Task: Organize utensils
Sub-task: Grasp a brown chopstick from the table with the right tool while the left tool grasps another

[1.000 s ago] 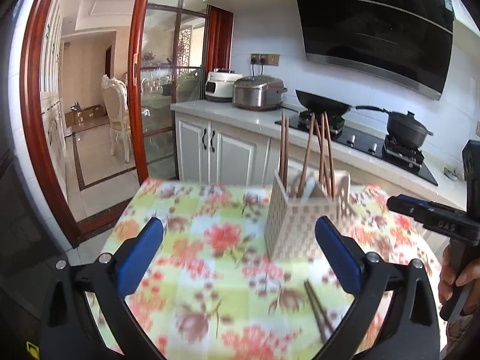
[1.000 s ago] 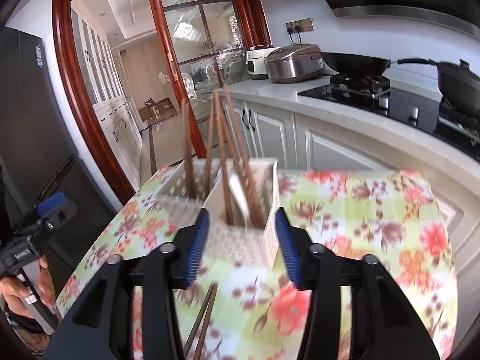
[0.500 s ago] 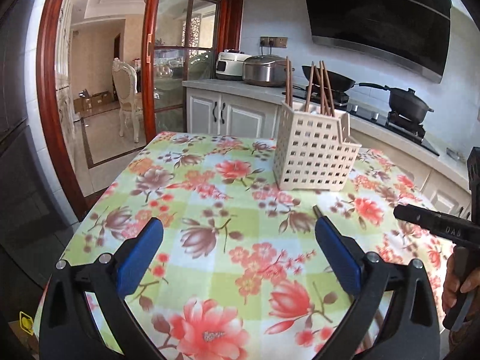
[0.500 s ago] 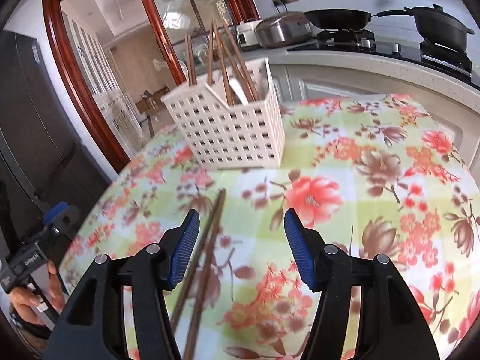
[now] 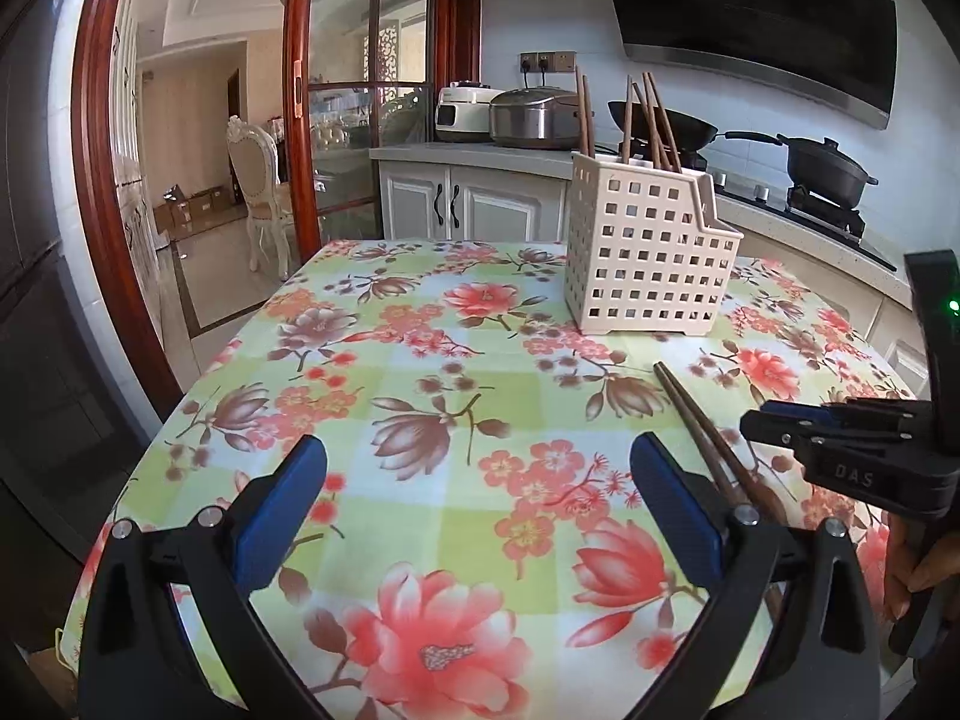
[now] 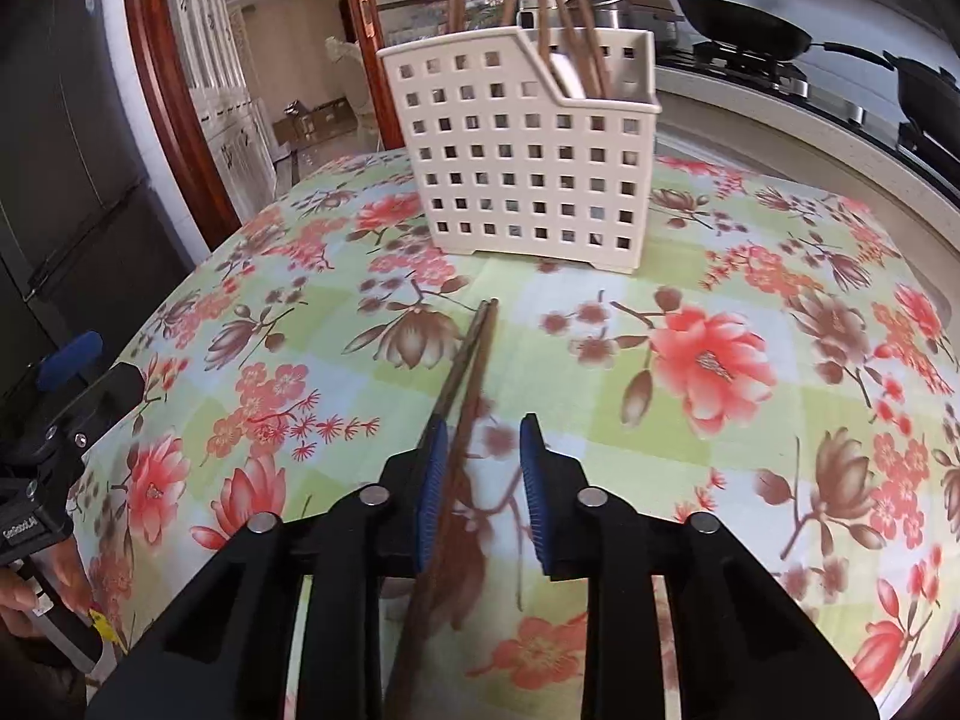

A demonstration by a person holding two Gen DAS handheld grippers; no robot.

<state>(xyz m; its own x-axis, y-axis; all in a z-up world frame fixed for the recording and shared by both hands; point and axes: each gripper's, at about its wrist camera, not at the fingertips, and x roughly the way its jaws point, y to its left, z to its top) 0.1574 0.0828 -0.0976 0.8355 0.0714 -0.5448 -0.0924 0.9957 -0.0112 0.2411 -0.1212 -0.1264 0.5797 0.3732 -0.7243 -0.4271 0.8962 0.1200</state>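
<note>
A white perforated utensil basket [image 5: 645,264] stands on the floral tablecloth [image 5: 420,396] and holds several brown chopsticks [image 5: 651,120]. It also shows in the right wrist view [image 6: 528,174]. A pair of brown chopsticks [image 6: 465,378] lies flat on the cloth in front of the basket; it also shows in the left wrist view [image 5: 708,438]. My right gripper [image 6: 483,450] is open, low over the cloth, its blue pads on either side of the pair's near part. My left gripper [image 5: 477,516] is open wide and empty, left of the pair.
The table's left edge drops to the floor by a red-framed glass door [image 5: 300,120]. Behind the table runs a counter with rice cookers [image 5: 528,117], a wok [image 5: 678,126] and a pot [image 5: 828,171] on the hob.
Both grippers have dropped from above the basket down toward the cloth. My right gripper has narrowed and come around the lying chopsticks. The basket has not moved.
</note>
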